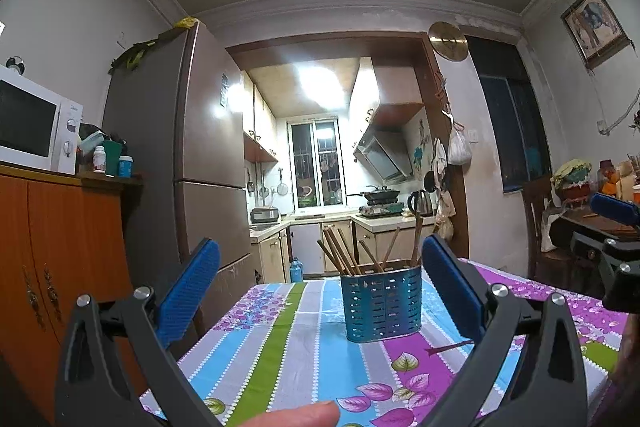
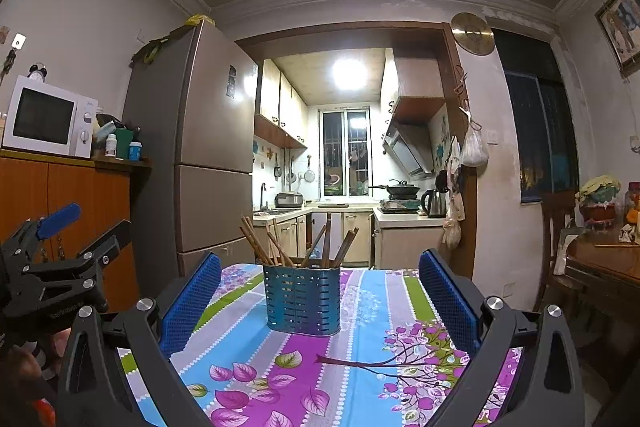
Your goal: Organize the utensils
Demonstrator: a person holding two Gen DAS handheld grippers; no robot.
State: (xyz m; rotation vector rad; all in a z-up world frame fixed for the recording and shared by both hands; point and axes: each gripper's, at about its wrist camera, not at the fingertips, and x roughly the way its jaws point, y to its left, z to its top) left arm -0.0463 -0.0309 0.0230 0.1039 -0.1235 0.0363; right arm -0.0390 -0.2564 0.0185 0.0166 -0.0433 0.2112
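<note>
On the table (image 2: 360,379), covered by a striped, flowered cloth, stands a blue holder (image 2: 302,301), a perforated metal caddy, upright and near the middle, with nothing touching it. In the left wrist view the holder (image 1: 382,303) sits ahead and a little to the right, close by the right-hand blue pad.

Out of the holder rise the chopsticks (image 2: 280,247), brown sticks leaning fanwise in all directions, their lower ends hidden inside. From the left wrist view the chopsticks (image 1: 344,255) show the same loose spread.

The left gripper (image 1: 320,291) is held low over the near end of the table, its fingers spread wide with nothing between them. The right gripper (image 2: 320,303) is likewise spread wide and empty, framing the holder from a short way back. Each gripper shows at the edge of the other's view.

Judging by look, the holder is thin sheet metal: light, stiff, rather slick, and likely to slide or tip on the cloth if pushed near the top. It is best taken across its narrower faces, low down. The chopsticks look light, rigid and thin; a pinch on the upper part of the shaft, one stick or a small bundle at a time, should hold, though a smooth stick may swivel between the pads.
</note>
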